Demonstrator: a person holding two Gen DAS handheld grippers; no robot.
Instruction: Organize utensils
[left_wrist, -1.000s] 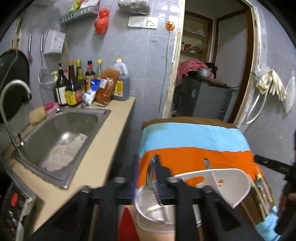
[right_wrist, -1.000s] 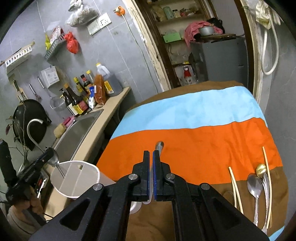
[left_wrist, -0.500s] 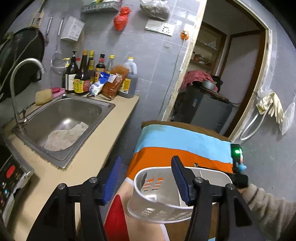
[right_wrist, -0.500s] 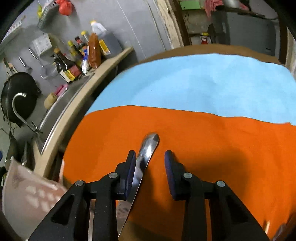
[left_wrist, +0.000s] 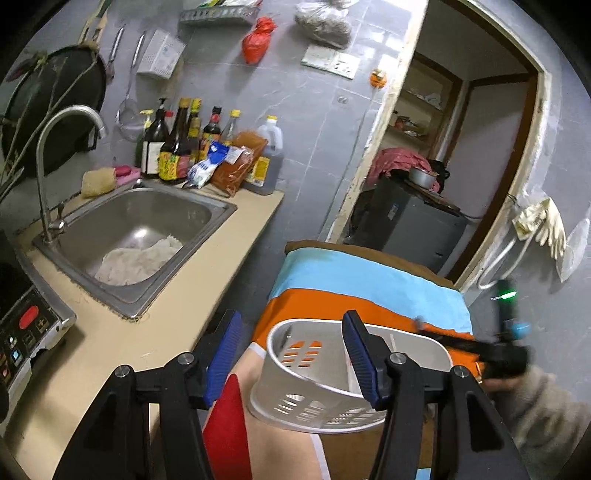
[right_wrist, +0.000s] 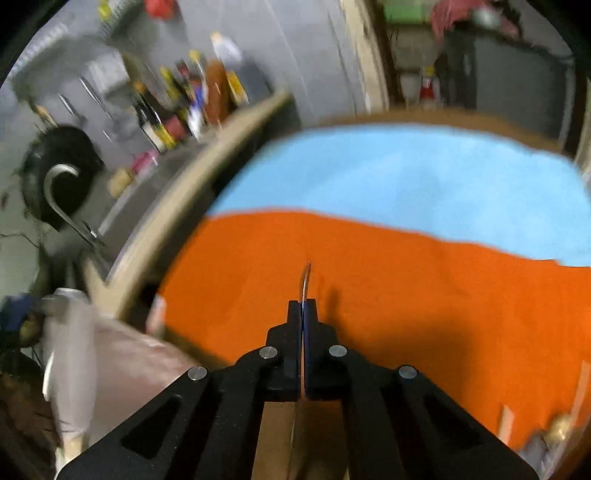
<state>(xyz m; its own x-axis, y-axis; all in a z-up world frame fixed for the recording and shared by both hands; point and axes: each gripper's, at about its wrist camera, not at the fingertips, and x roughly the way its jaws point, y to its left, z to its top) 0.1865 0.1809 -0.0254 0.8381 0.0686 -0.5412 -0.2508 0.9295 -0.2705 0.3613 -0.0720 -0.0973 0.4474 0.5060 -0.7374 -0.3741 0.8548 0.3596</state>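
A white plastic utensil basket (left_wrist: 332, 398) stands at the near left edge of the striped cloth (left_wrist: 369, 280). My left gripper (left_wrist: 291, 315) is open around its left end; the right finger (left_wrist: 360, 354) overlaps the rim and the left finger (left_wrist: 225, 347) stands just clear of the wall. My right gripper (right_wrist: 303, 304) is shut on a thin metal utensil (right_wrist: 306, 280), seen edge on, low over the orange stripe (right_wrist: 406, 288). In the left wrist view that right gripper (left_wrist: 421, 323) reaches in from the right, with a sleeve (left_wrist: 543, 413) behind it. The basket (right_wrist: 70, 350) shows blurred at the left.
More utensils (right_wrist: 554, 432) and chopsticks (right_wrist: 506, 421) lie at the cloth's near right. A counter (left_wrist: 155, 332) with a steel sink (left_wrist: 92, 236), a tap (left_wrist: 48, 147) and sauce bottles (left_wrist: 177, 147) runs along the left. A doorway (left_wrist: 461, 147) opens behind the table.
My left gripper let go of the basket rim and opened wide. My right gripper opened around the metal utensil, shut on it again, and sank toward the orange stripe.
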